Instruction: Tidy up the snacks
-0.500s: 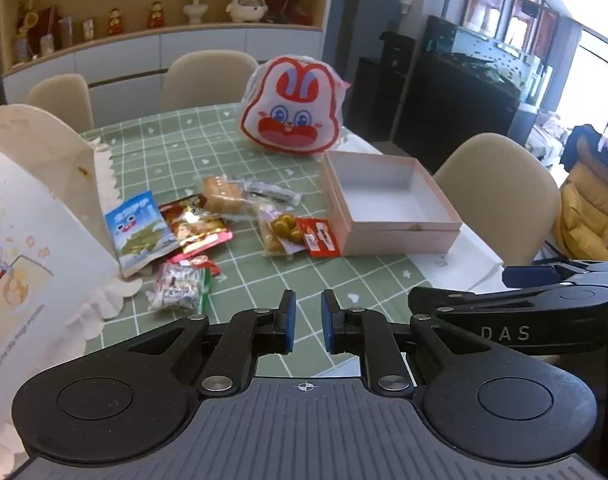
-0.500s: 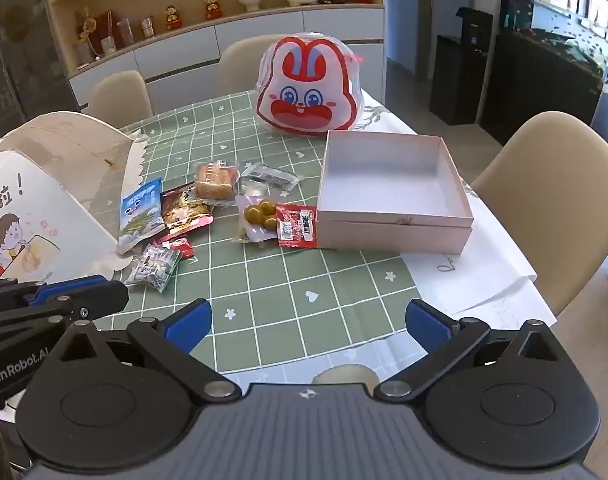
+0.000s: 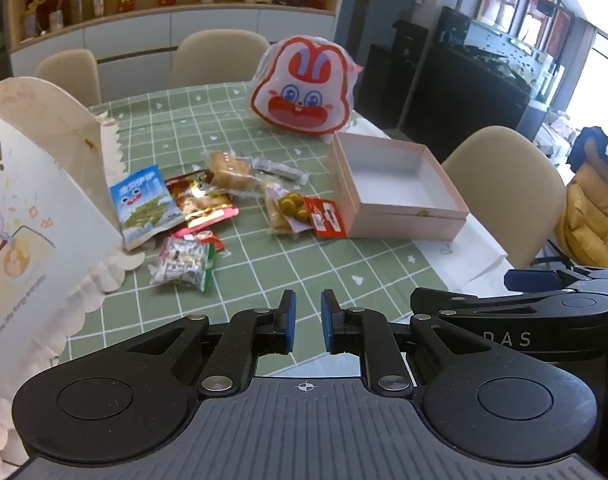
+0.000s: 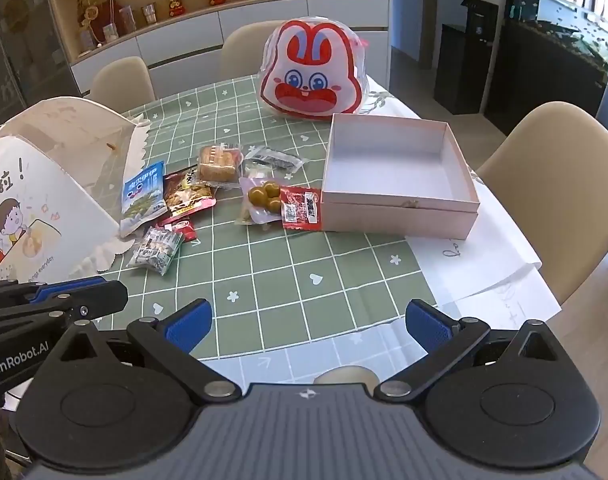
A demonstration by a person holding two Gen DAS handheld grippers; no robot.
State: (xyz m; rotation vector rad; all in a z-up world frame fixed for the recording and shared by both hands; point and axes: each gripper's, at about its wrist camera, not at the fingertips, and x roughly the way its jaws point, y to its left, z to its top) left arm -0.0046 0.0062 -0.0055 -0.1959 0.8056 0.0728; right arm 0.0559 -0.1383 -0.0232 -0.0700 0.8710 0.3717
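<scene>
1. Here, at the near edge of the green checked tablecloth (image 4: 288, 280), you are at the very start of organizing the snacks: nothing lies in the open pink box (image 4: 399, 200) yet, and neither tool holds anything.

2. The snack packets lie in a loose cluster left of the box: a red sachet (image 4: 302, 208) touching its front wall, a clear pack of green sweets (image 4: 262, 198) just beside that, a wrapped cake (image 4: 218, 164), a blue packet (image 4: 142, 196) against the white paper bag (image 4: 28, 208), and a silver-and-green packet (image 4: 158, 250) nearest you.

3. Your right gripper (image 4: 307, 326) hovers above the table edge with its blue pads spread wide, aimed toward the box and cluster.

4. Your left gripper (image 3: 307, 322) sits low and level alongside it, fingers drawn close with only a narrow gap between them, empty.

5. The next move likely calls for reaching forward and down onto one packet; the red sachet looks the shortest carry.

6. The bunny-face bag (image 4: 311, 76) stands behind the box, well apart from both tools.
</scene>
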